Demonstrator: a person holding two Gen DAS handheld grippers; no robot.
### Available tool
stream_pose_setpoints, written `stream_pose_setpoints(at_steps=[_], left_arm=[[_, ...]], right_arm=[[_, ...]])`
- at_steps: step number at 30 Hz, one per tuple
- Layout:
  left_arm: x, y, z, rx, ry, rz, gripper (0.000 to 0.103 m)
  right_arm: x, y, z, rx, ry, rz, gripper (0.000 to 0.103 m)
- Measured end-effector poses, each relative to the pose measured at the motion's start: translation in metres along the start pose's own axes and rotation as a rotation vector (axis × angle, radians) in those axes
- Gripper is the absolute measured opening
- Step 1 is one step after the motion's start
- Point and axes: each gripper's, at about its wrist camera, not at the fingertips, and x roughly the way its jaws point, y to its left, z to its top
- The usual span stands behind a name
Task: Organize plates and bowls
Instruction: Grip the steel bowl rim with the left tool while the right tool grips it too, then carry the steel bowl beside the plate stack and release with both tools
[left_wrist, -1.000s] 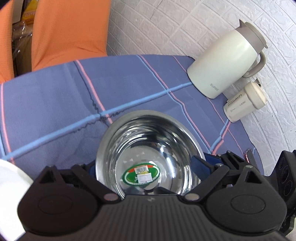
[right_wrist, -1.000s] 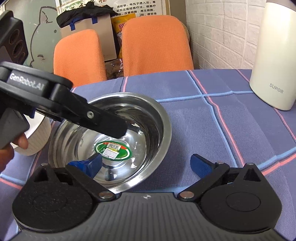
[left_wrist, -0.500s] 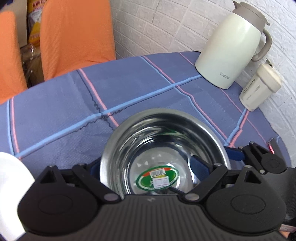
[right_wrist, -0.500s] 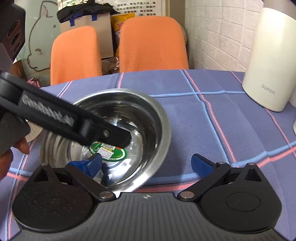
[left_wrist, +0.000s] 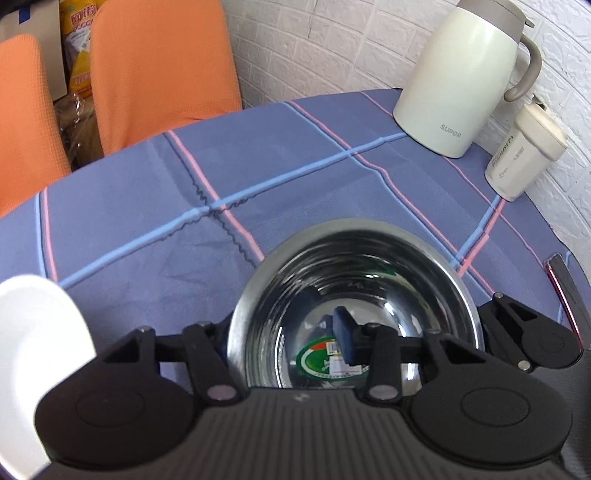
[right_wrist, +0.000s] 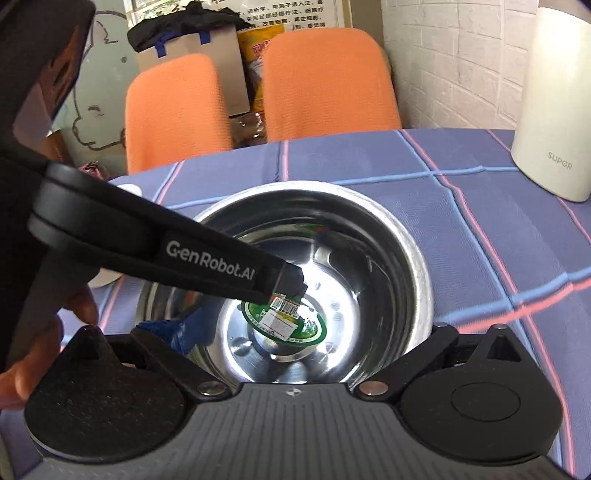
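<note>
Steel bowl (left_wrist: 354, 314) on table (left_wrist: 147, 221). Left claw (left_wrist: 284, 332) straddles its rim, apparently clamped; right claw (right_wrist: 295, 332) apart around near rim. Advise lifting level, avoiding slip.

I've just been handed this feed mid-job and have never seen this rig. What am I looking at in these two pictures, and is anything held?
There is no robot arm here. A person holds a pair of hand tongs in each hand, and each pair has a wide-angle camera looking along its two fingers. The black shapes at the bottom of each picture are the tool itself.

One picture is from the left tongs, the other from the right tongs. Both look at the same steel bowl with a green sticker inside. It sits on a blue checked tablecloth.

The left tongs have one finger inside the bowl and one outside its wall. Whether they already pinch it is unclear. The right tongs are open.

Also on the cloth are a white dish, a cream jug and a small white container.
</note>
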Motion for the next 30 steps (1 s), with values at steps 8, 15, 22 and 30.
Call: stream_pose_setpoints(at_steps=[8, 15, 22, 30], left_arm=[[-0.03, -0.011, -0.031, -0.024, 0.025, -0.025, 0.041], [-0.074, -0.032, -0.085, -0.021, -0.007, -0.005, 0.04], [-0.116, -0.033, -0.131, -0.031, -0.041, 0.022, 0.041], [-0.143, -0.03, -0.163, -0.052, -0.068, 0.028, 0.042]], right_arm=[[-0.037, 0.017, -0.015, 0.019, 0.017, 0.028, 0.091], [-0.079, 0.044, -0.054, -0.019, 0.005, 0.034, 0.091], [-0.11, 0.076, -0.081, -0.049, -0.007, 0.083, 0.091], [-0.124, 0.1, -0.095, -0.087, -0.018, 0.103, 0.091]])
